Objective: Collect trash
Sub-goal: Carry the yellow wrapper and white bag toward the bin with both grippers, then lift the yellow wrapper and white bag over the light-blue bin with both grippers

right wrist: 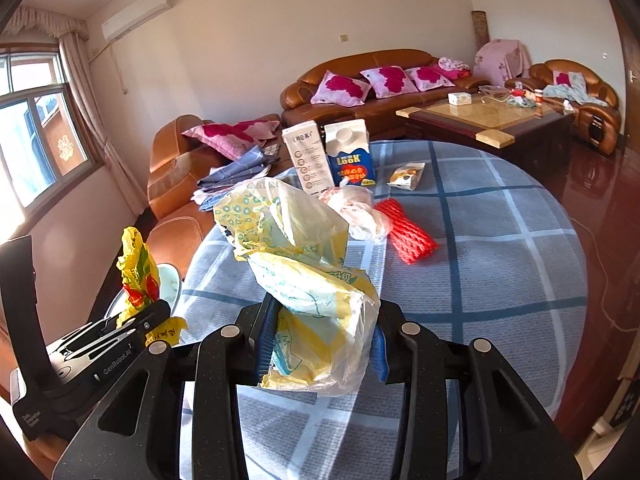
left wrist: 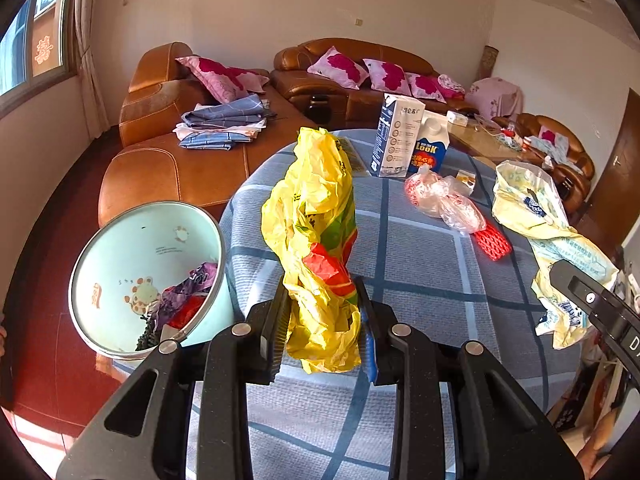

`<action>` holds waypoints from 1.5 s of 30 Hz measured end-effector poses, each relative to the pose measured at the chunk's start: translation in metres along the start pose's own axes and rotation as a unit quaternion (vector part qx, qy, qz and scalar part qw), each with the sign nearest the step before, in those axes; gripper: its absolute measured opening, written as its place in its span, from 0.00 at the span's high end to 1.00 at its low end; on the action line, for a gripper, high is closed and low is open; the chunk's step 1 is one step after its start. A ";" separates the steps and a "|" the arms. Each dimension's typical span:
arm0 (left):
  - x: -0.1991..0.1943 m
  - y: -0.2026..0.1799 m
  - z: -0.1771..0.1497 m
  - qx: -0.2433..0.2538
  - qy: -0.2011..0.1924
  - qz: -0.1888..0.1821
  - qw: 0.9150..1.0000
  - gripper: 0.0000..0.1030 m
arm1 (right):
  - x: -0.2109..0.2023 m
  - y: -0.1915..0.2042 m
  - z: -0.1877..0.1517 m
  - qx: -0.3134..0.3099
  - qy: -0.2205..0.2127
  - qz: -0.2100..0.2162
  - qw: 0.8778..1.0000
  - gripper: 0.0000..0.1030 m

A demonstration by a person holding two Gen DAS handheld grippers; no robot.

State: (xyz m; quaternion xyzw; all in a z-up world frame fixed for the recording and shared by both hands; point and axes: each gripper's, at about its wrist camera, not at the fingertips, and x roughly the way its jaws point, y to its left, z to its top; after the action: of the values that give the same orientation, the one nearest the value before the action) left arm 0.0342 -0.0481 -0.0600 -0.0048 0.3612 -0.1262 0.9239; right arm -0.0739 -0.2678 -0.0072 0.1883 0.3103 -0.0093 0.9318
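Note:
My left gripper (left wrist: 323,300) is shut on a crumpled yellow plastic bag (left wrist: 316,216) with red and green print, held up over the table's left side. The pale green waste bin (left wrist: 132,264) stands just left of it beside the table, with purple and red scraps inside. My right gripper (right wrist: 325,324) is shut on a pale yellow and green printed plastic bag (right wrist: 296,248), also lifted above the table. In the right wrist view the left gripper's body (right wrist: 80,356) and its yellow bag (right wrist: 136,268) show at the lower left.
On the round table with a blue checked cloth (right wrist: 500,264) lie a red foam net (right wrist: 408,232), a clear crumpled bag (right wrist: 360,212), two milk cartons (right wrist: 348,156) and a small packet (right wrist: 406,176). Brown leather sofas (left wrist: 192,152) and a coffee table (right wrist: 480,116) stand behind.

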 end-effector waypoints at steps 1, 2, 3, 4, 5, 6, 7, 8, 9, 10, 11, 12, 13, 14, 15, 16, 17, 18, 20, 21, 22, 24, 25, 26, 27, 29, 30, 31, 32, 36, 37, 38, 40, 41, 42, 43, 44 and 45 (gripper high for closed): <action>-0.001 0.002 0.000 -0.002 -0.001 0.000 1.000 0.71 | -0.001 0.003 0.000 -0.002 -0.001 0.002 1.000 0.62; -0.002 0.004 0.000 -0.004 -0.001 0.001 1.000 0.71 | -0.001 0.005 0.000 -0.003 -0.001 0.003 1.000 0.62; -0.003 0.004 0.000 -0.005 -0.002 0.001 1.000 0.71 | -0.002 0.008 0.000 -0.006 -0.001 0.005 1.000 0.62; -0.004 0.007 0.000 -0.007 -0.003 0.002 1.000 0.71 | -0.002 0.010 -0.001 -0.008 -0.001 0.006 1.000 0.62; -0.005 0.008 0.000 -0.008 -0.004 0.003 1.000 0.71 | -0.001 0.013 -0.001 -0.010 -0.001 0.008 1.000 0.62; -0.006 0.010 0.000 -0.009 -0.004 0.003 1.000 0.71 | 0.000 0.014 -0.001 -0.012 0.000 0.009 1.000 0.62; -0.007 0.013 -0.001 -0.012 -0.005 0.004 1.000 0.71 | 0.001 0.017 -0.001 -0.014 0.001 0.011 1.000 0.62; -0.008 0.015 -0.001 -0.014 -0.005 0.004 1.000 0.71 | 0.002 0.019 -0.002 -0.016 0.002 0.013 1.000 0.62; -0.009 0.017 -0.001 -0.015 -0.006 0.005 1.000 0.71 | 0.003 0.021 -0.002 -0.017 0.004 0.014 1.000 0.62; -0.010 0.018 -0.002 -0.016 -0.007 0.007 1.000 0.71 | 0.004 0.025 -0.003 -0.020 0.005 0.016 1.000 0.62; -0.011 0.020 -0.003 -0.017 -0.007 0.009 1.000 0.71 | 0.004 0.028 -0.004 -0.022 0.006 0.017 1.000 0.62; -0.012 0.022 -0.003 -0.018 -0.007 0.010 1.000 0.71 | 0.005 0.031 -0.004 -0.024 0.006 0.019 1.000 0.62; -0.012 0.025 -0.004 -0.021 -0.007 0.012 1.000 0.71 | 0.006 0.033 -0.004 -0.025 0.007 0.021 0.999 0.62; -0.013 0.027 -0.004 -0.023 -0.007 0.013 1.000 0.71 | 0.006 0.036 -0.004 -0.027 0.007 0.023 0.999 0.62; -0.013 0.030 -0.005 -0.025 -0.007 0.015 1.000 0.71 | 0.006 0.039 -0.005 -0.029 0.007 0.025 0.999 0.62; -0.014 0.033 -0.005 -0.027 -0.007 0.016 0.999 0.71 | 0.007 0.044 -0.006 -0.032 0.008 0.027 0.999 0.62; -0.014 0.036 -0.006 -0.029 -0.007 0.018 0.999 0.71 | 0.007 0.047 -0.006 -0.035 0.008 0.029 0.999 0.62; -0.015 0.039 -0.007 -0.032 -0.007 0.020 0.999 0.71 | 0.008 0.050 -0.006 -0.037 0.009 0.031 0.999 0.62; -0.017 0.045 -0.008 -0.036 -0.008 0.022 0.999 0.71 | 0.009 0.058 -0.007 -0.043 0.009 0.036 0.998 0.62; -0.018 0.048 -0.008 -0.038 -0.009 0.025 0.999 0.71 | 0.009 0.060 -0.007 -0.045 0.010 0.037 0.998 0.62; -0.018 0.050 -0.008 -0.040 -0.009 0.027 0.999 0.71 | 0.010 0.064 -0.007 -0.047 0.010 0.040 0.998 0.62; -0.020 0.056 -0.008 -0.044 -0.010 0.032 0.998 0.71 | 0.012 0.071 -0.008 -0.051 0.012 0.045 0.998 0.62; -0.021 0.060 -0.008 -0.046 -0.011 0.034 0.998 0.71 | 0.012 0.074 -0.008 -0.053 0.012 0.047 0.997 0.62; -0.022 0.063 -0.008 -0.048 -0.011 0.036 0.998 0.71 | 0.014 0.077 -0.008 -0.054 0.014 0.050 0.997 0.62; -0.023 0.065 -0.008 -0.050 -0.012 0.038 0.998 0.71 | 0.016 0.079 -0.008 -0.057 0.015 0.052 0.997 0.62; -0.024 0.072 -0.009 -0.055 -0.013 0.043 0.997 0.71 | 0.018 0.087 -0.009 -0.062 0.018 0.058 0.996 0.62; -0.025 0.074 -0.010 -0.058 -0.013 0.045 0.997 0.71 | 0.019 0.090 -0.010 -0.064 0.019 0.060 0.996 0.62; -0.026 0.078 -0.010 -0.060 -0.013 0.047 0.997 0.71 | 0.020 0.094 -0.010 -0.067 0.020 0.063 0.996 0.62; -0.026 0.080 -0.010 -0.062 -0.013 0.049 0.997 0.71 | 0.021 0.098 -0.011 -0.069 0.021 0.066 0.995 0.62; -0.029 0.091 -0.010 -0.069 -0.014 0.057 0.996 0.71 | 0.025 0.111 -0.011 -0.076 0.024 0.077 0.994 0.62; -0.030 0.094 -0.011 -0.071 -0.014 0.059 0.996 0.71 | 0.026 0.115 -0.011 -0.079 0.025 0.081 0.993 0.62; -0.030 0.097 -0.011 -0.073 -0.014 0.062 0.995 0.71 | 0.027 0.118 -0.011 -0.082 0.025 0.083 0.993 0.62; -0.031 0.102 -0.012 -0.076 -0.013 0.066 0.995 0.71 | 0.027 0.125 -0.011 -0.087 0.025 0.088 0.992 0.62; -0.031 0.105 -0.012 -0.078 -0.012 0.068 0.995 0.71 | 0.028 0.128 -0.011 -0.088 0.026 0.091 0.992 0.62; -0.031 0.106 -0.012 -0.080 -0.012 0.070 0.994 0.71 | 0.029 0.131 -0.011 -0.090 0.027 0.093 0.991 0.62; -0.031 0.109 -0.013 -0.082 -0.011 0.072 0.994 0.71 | 0.030 0.134 -0.011 -0.092 0.028 0.095 0.991 0.62; -0.031 0.111 -0.013 -0.083 -0.011 0.074 0.994 0.71 | 0.031 0.136 -0.011 -0.093 0.028 0.097 0.991 0.62; -0.031 0.114 -0.013 -0.085 -0.010 0.076 0.993 0.71 | 0.032 0.139 -0.011 -0.095 0.029 0.099 0.990 0.62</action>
State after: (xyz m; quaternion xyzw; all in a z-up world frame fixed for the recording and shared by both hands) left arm 0.0293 0.0712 -0.0603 -0.0574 0.3603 -0.0239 0.9308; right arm -0.0355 -0.1319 0.0143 0.1294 0.3165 0.1182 0.9323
